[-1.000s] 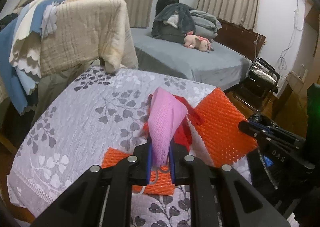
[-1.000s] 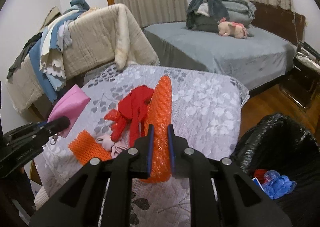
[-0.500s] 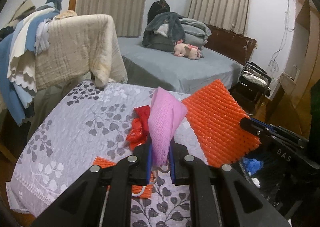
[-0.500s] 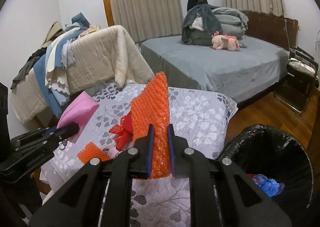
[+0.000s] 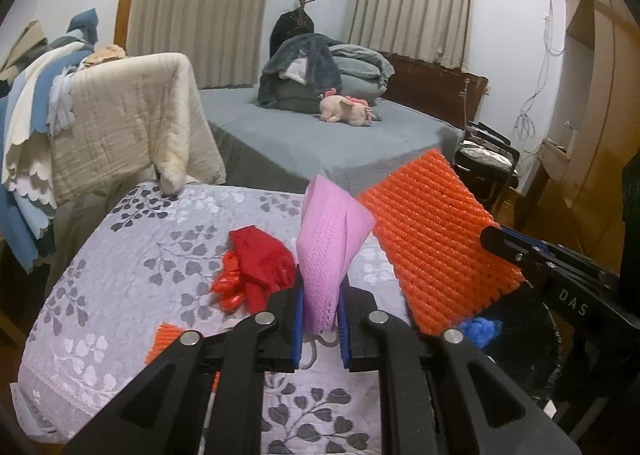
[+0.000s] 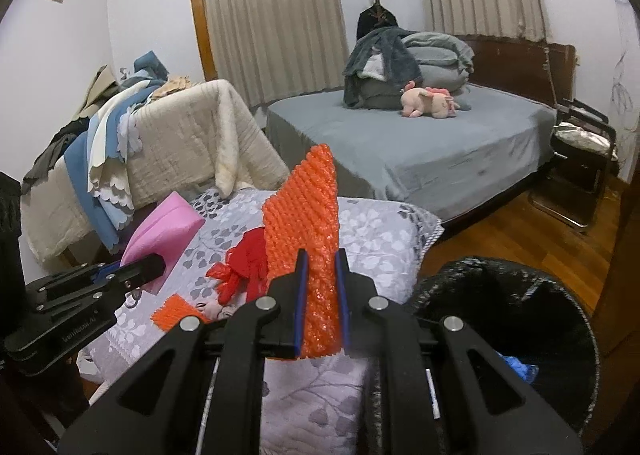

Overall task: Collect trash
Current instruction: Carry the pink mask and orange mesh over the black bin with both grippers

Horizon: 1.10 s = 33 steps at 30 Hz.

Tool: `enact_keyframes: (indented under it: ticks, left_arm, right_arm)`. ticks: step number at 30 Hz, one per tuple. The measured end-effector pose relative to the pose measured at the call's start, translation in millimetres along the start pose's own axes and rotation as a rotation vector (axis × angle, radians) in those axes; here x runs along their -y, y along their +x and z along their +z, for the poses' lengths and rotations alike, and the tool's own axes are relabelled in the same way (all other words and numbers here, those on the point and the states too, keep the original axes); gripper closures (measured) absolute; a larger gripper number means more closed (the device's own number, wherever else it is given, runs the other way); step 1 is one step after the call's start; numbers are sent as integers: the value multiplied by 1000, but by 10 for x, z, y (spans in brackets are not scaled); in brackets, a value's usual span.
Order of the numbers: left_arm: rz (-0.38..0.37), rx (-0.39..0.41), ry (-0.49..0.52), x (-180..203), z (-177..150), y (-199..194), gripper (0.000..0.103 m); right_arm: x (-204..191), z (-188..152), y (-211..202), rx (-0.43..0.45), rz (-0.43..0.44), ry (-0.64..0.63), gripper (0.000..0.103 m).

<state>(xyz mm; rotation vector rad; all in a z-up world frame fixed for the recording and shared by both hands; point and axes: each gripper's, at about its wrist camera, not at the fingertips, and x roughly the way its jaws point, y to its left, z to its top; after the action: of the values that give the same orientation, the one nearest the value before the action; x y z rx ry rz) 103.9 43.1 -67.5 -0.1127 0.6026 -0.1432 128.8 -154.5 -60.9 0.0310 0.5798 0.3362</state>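
My left gripper (image 5: 320, 315) is shut on a pink foam net sleeve (image 5: 328, 251), which stands up from its jaws above the flowered bedspread (image 5: 132, 271). The right gripper (image 6: 320, 295) is shut on a large orange foam net sheet (image 6: 308, 231), lifted off the bed. In the left wrist view that orange sheet (image 5: 436, 239) hangs at the right, in front of the other gripper. A red plastic scrap (image 5: 256, 271) and a small orange net piece (image 6: 176, 313) still lie on the bedspread. A black-lined trash bin (image 6: 516, 319) gapes at lower right with blue trash (image 6: 516, 367) inside.
A chair draped with beige and blue blankets (image 5: 120, 127) stands behind the flowered bed at left. A grey bed (image 6: 420, 147) with a pink plush toy (image 6: 428, 103) fills the back. A black folding chair (image 6: 576, 167) stands on the wooden floor at the right.
Both grippers have risen and pulled back from the bedspread with their net pieces held. The red scrap and small orange piece now lie lower and farther off, and the bin shows more.
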Motion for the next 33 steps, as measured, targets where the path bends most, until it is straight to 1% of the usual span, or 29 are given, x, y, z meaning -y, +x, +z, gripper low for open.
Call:
enact_keyframes:
  ticks: [8, 20, 26, 33]
  left_arm:
    - [-66, -5, 41, 410, -9, 29, 89]
    - [-177, -19, 120, 1046, -23, 153, 89]
    - [-242, -42, 163, 1376, -69, 264, 89]
    - [-293, -72, 199, 1682, -148, 447, 89]
  right_arm:
    - [300, -51, -269, 22, -64, 30, 90]
    - [891, -209, -654, 44, -188, 92, 90]
    - [1167, -322, -785, 40, -251, 123, 90]
    - [1428, -430, -846, 24, -308, 147, 90]
